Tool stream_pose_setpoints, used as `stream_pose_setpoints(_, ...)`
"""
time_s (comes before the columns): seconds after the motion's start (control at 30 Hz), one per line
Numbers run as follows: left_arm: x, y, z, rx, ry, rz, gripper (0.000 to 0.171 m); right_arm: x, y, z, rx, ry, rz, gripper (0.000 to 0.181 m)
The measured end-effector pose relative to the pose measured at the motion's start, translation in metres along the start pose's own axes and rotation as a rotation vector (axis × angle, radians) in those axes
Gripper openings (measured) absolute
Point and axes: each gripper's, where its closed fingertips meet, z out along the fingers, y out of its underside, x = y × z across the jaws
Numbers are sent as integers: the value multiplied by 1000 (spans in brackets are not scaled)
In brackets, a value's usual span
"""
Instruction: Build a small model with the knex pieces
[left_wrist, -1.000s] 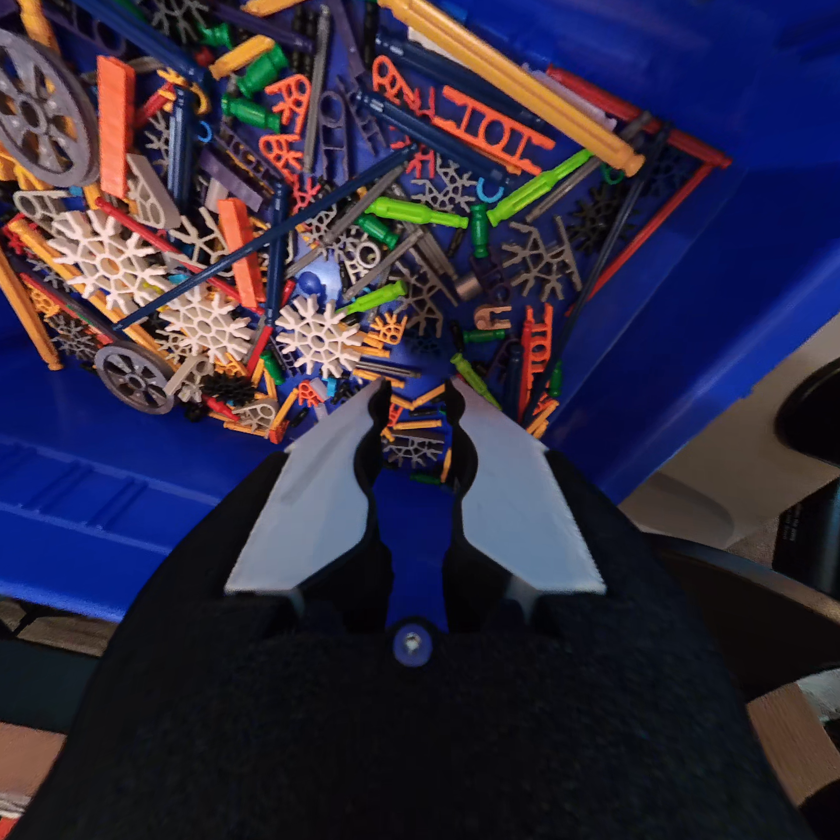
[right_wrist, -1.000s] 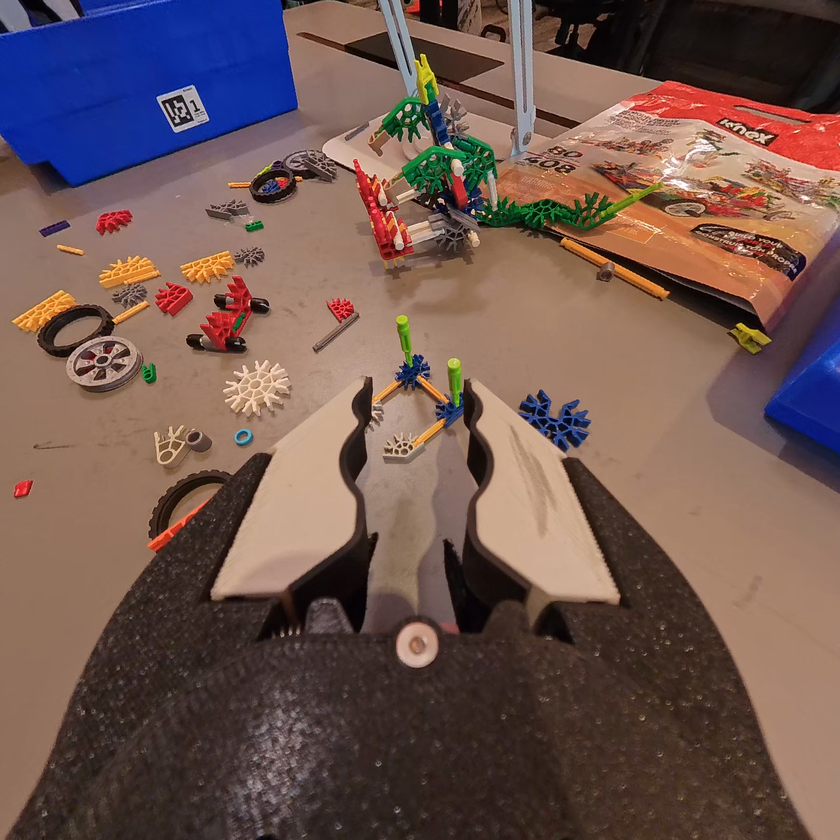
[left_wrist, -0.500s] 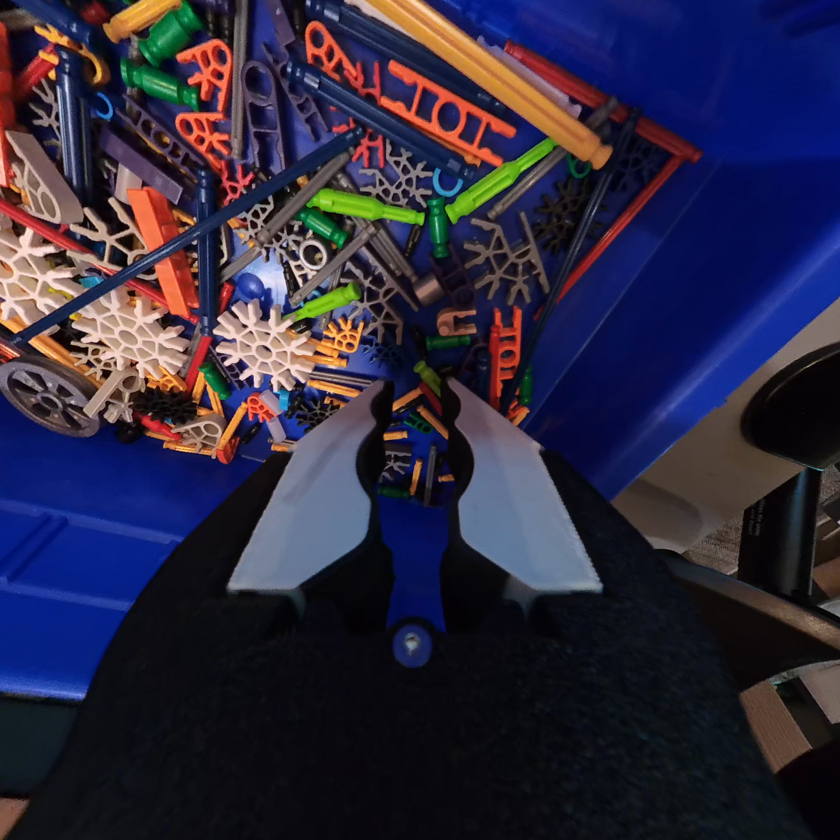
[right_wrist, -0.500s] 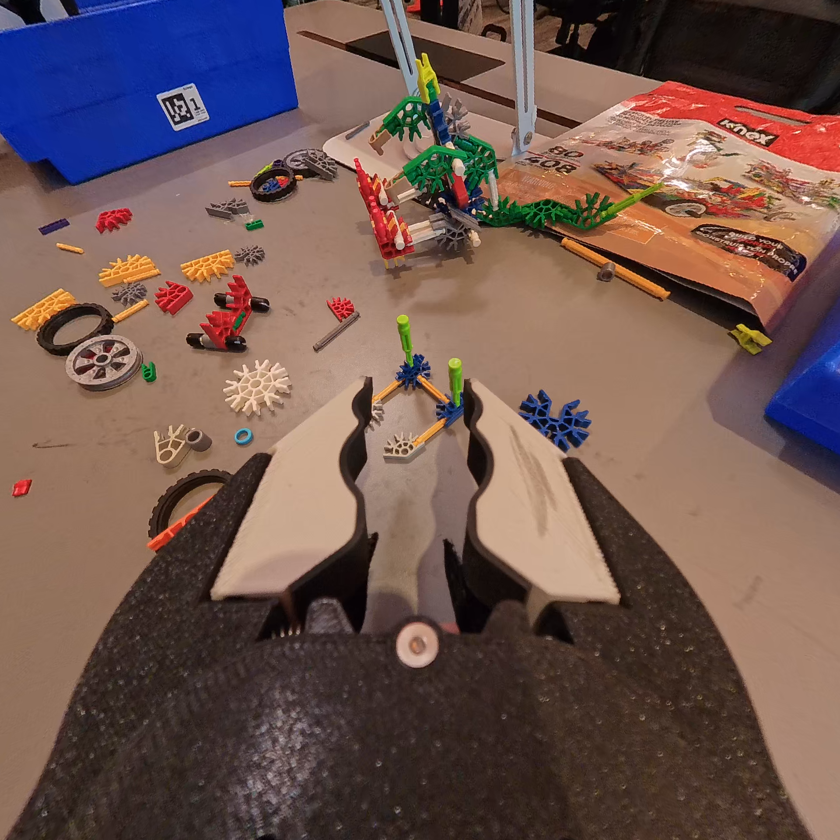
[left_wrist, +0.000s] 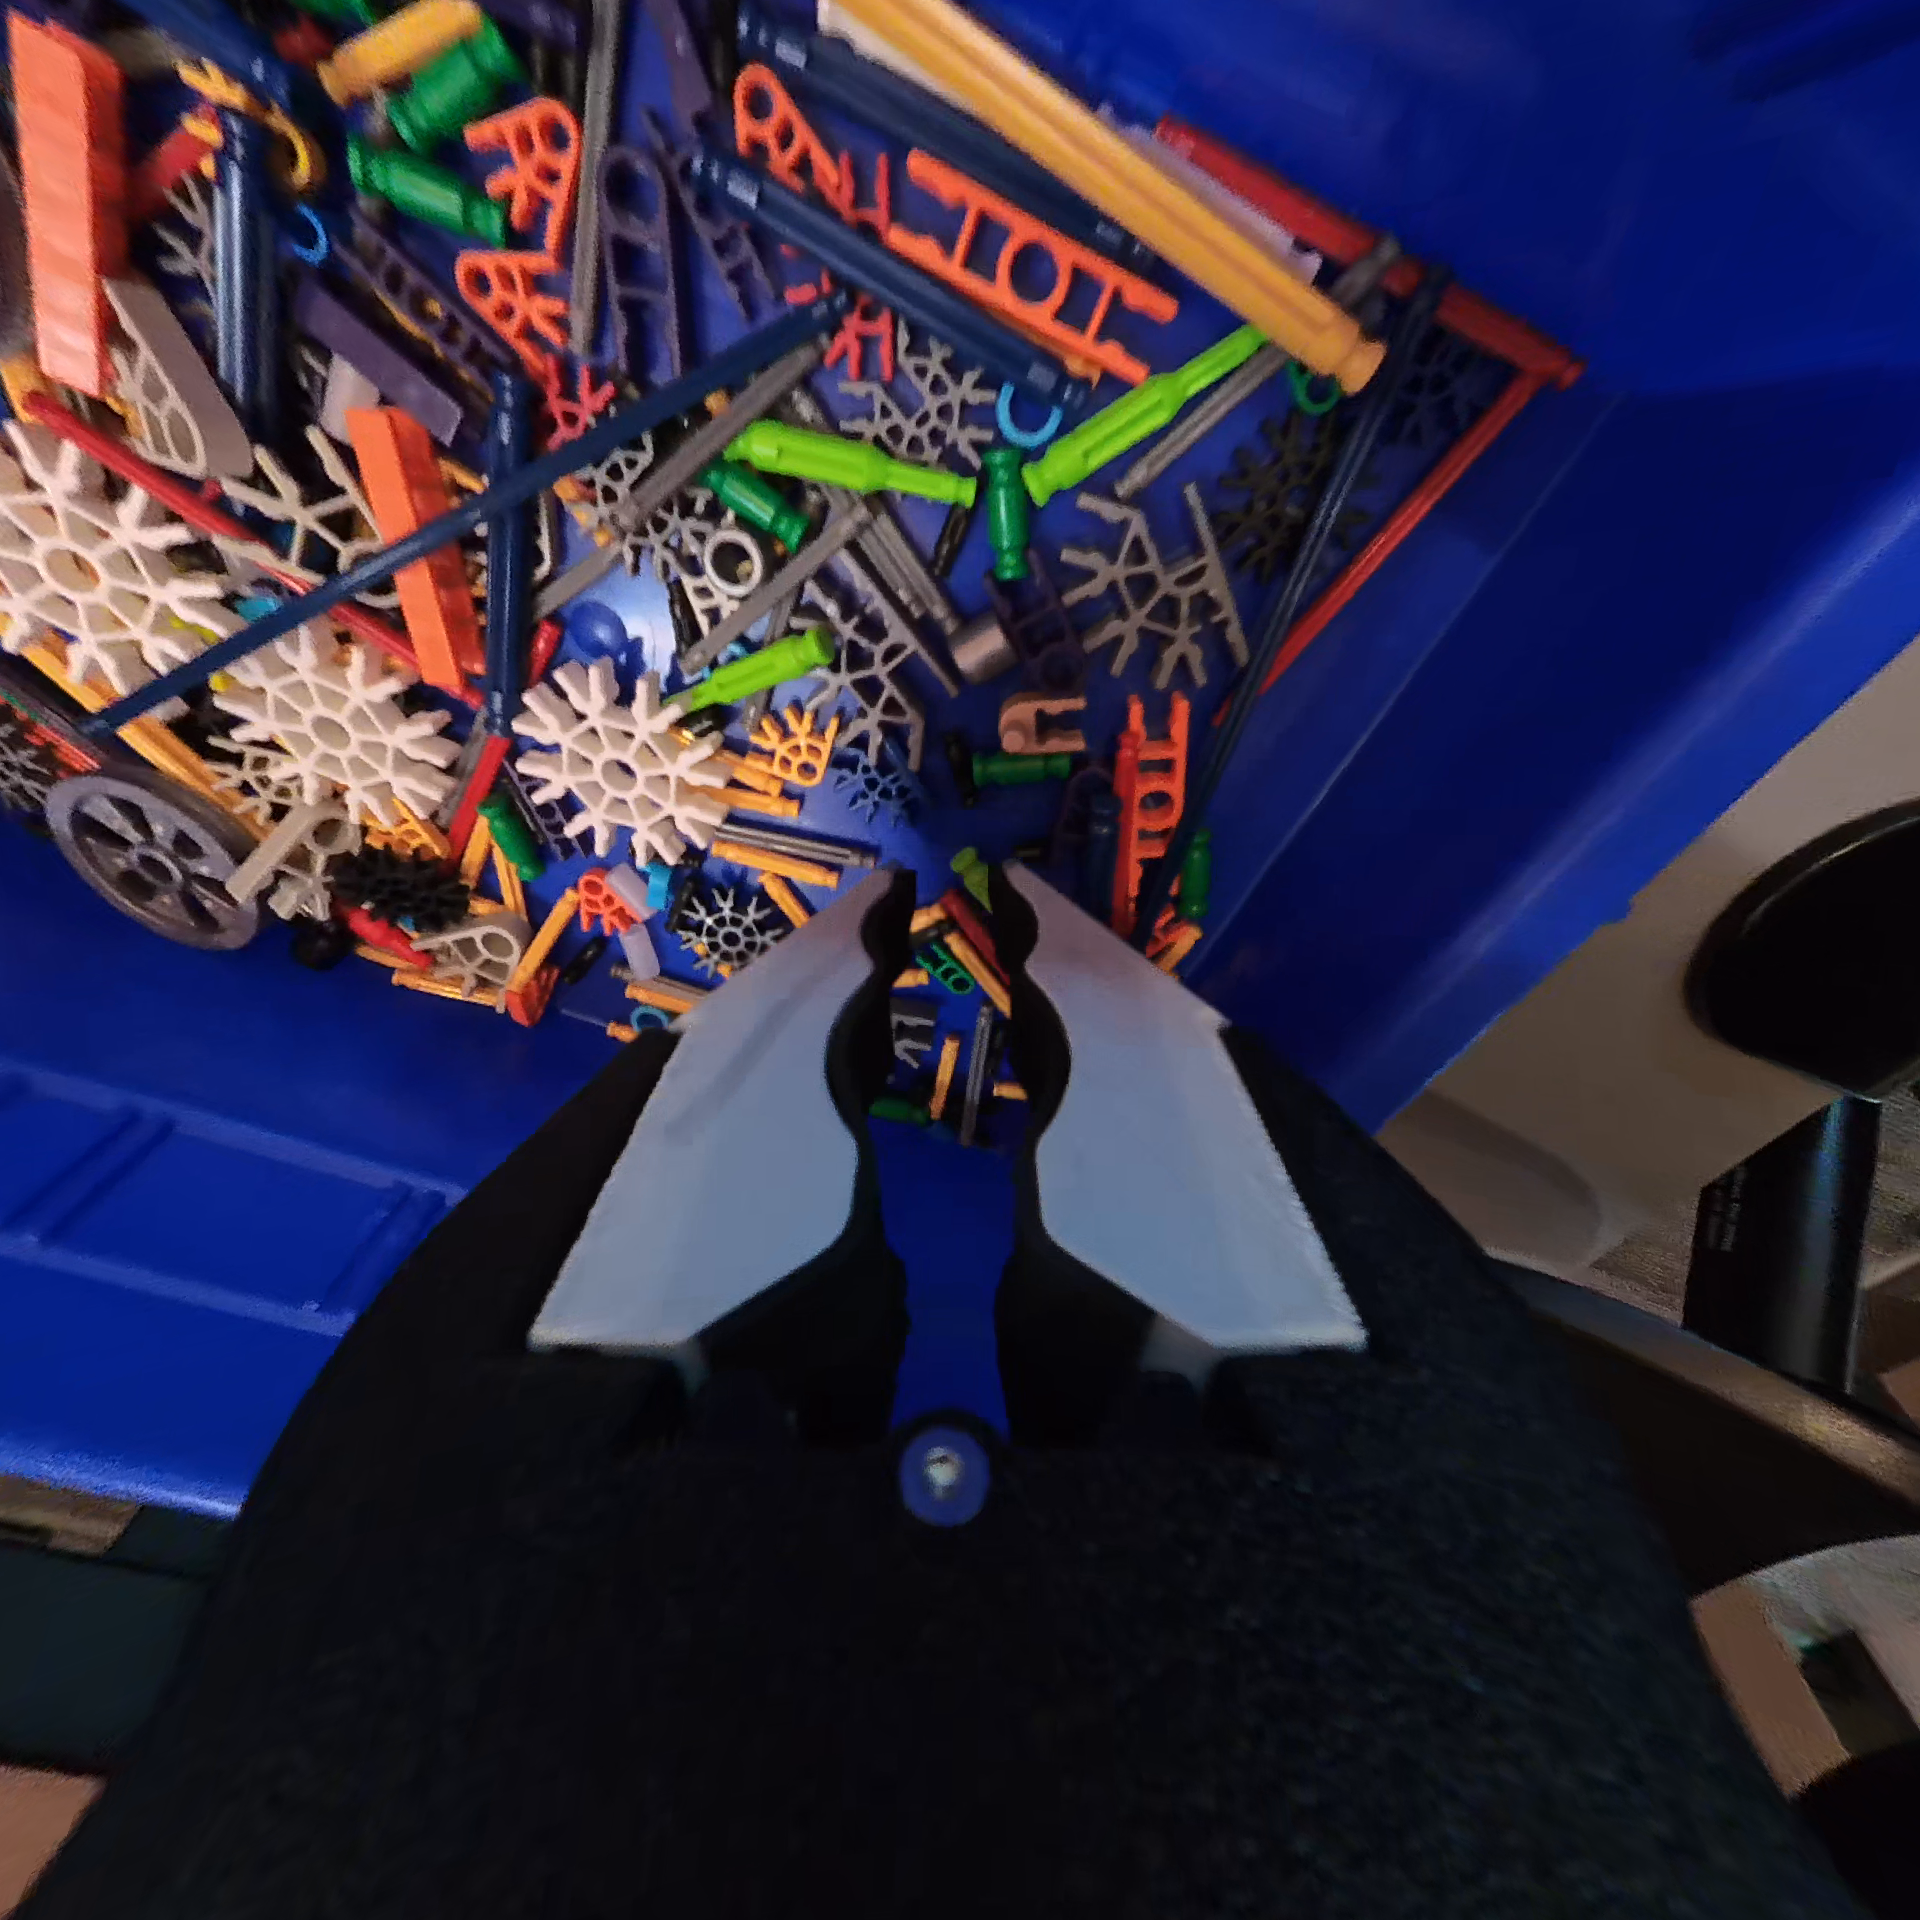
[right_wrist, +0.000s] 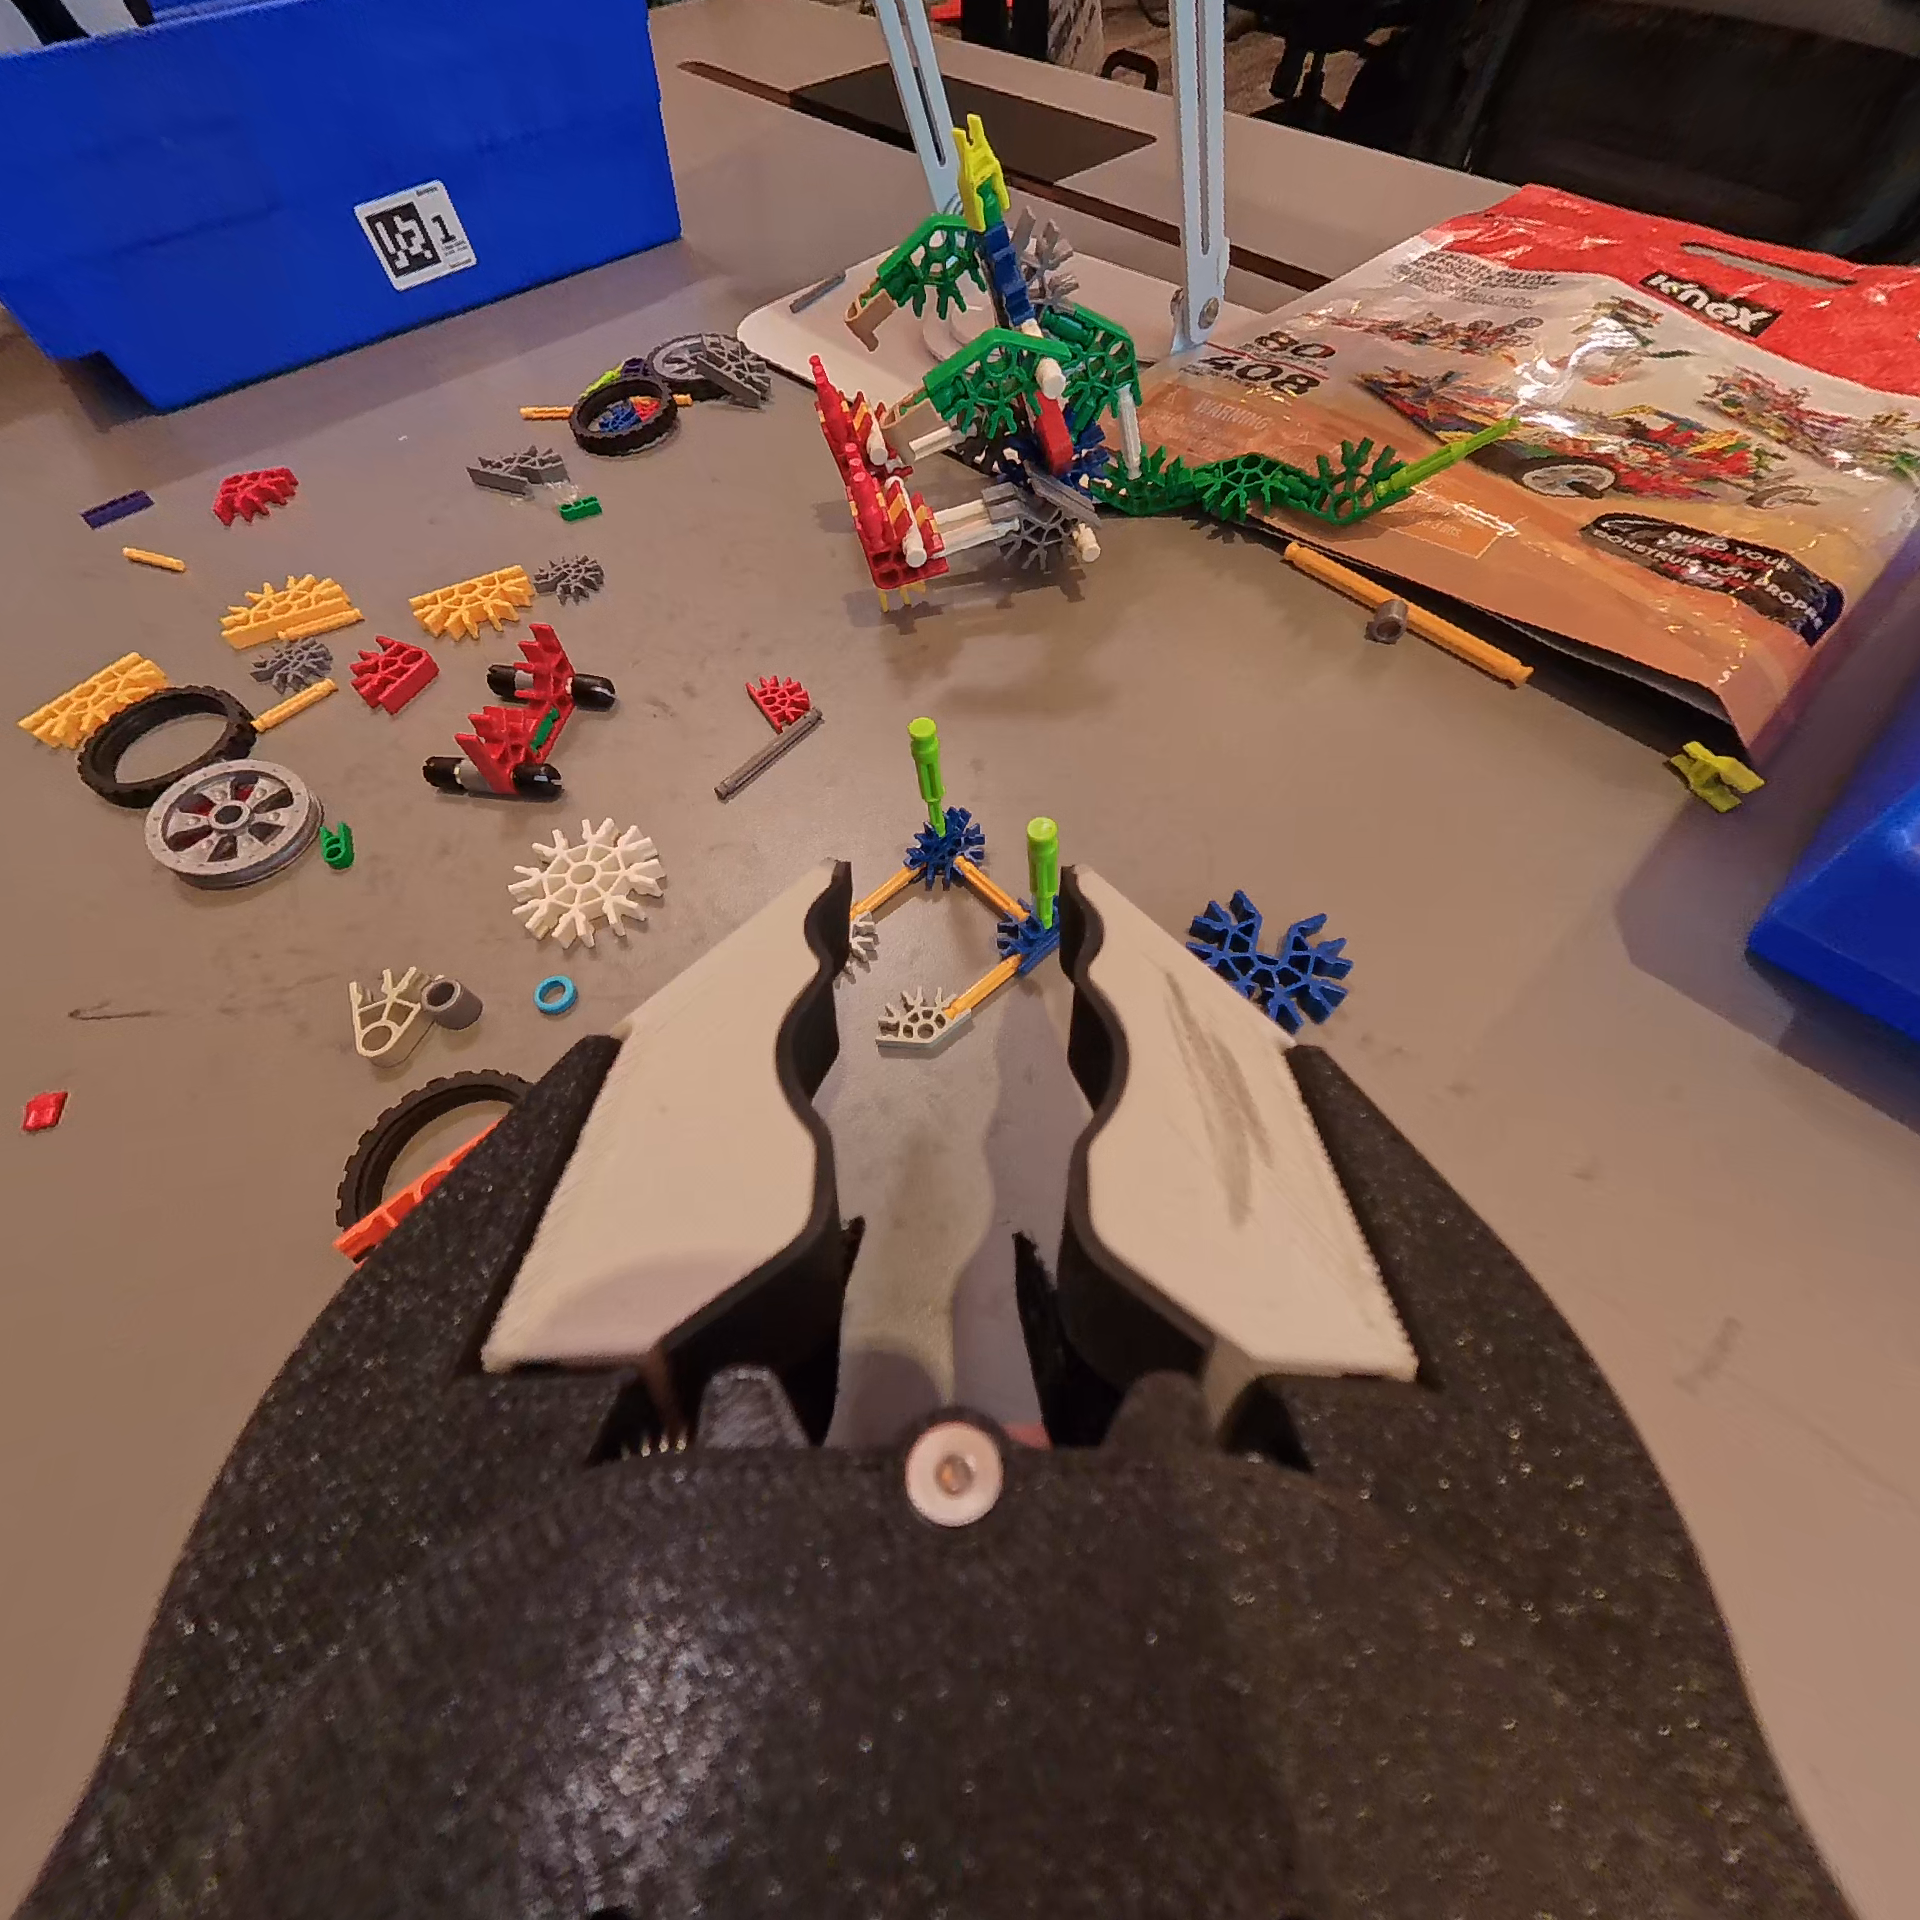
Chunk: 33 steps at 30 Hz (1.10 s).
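My left gripper hangs inside a blue bin over a heap of plastic construction pieces. Its jaws stand a narrow gap apart and are empty. A lime-green piece and small orange rods lie between and under the tips. A white snowflake connector lies to the left. My right gripper is open and low over the grey table. Its tips flank a small assembly of blue connectors, orange rods, two upright lime-green rods and grey connectors, without gripping it.
On the table: a built model, a printed bag, a blue double connector, a white snowflake connector, wheels and tyres, and several loose red, yellow and grey pieces. A blue bin stands far left.
My left gripper's jaws have narrowed, and it has shifted slightly right over the heap in the bin. The right gripper and the assembly have not moved.
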Motion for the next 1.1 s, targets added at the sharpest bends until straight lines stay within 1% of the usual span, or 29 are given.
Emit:
stream_pose_setpoints(0.17,6,-17,-2,57,-1,44,13,0,0,0,0,0,0,39)
stream_pose_setpoints(0.3,7,-22,2,63,0,56,13,0,0,0,0,0,-1,39)
stream_pose_setpoints(0.37,9,-25,3,76,10,56,10,0,0,0,0,0,-1,39)
stream_pose_setpoints(0.5,10,-24,3,77,13,62,2,0,0,0,-1,0,-2,39)
stream_pose_setpoints(1.1,13,-14,0,95,4,31,2,-1,0,0,-3,2,-8,39)
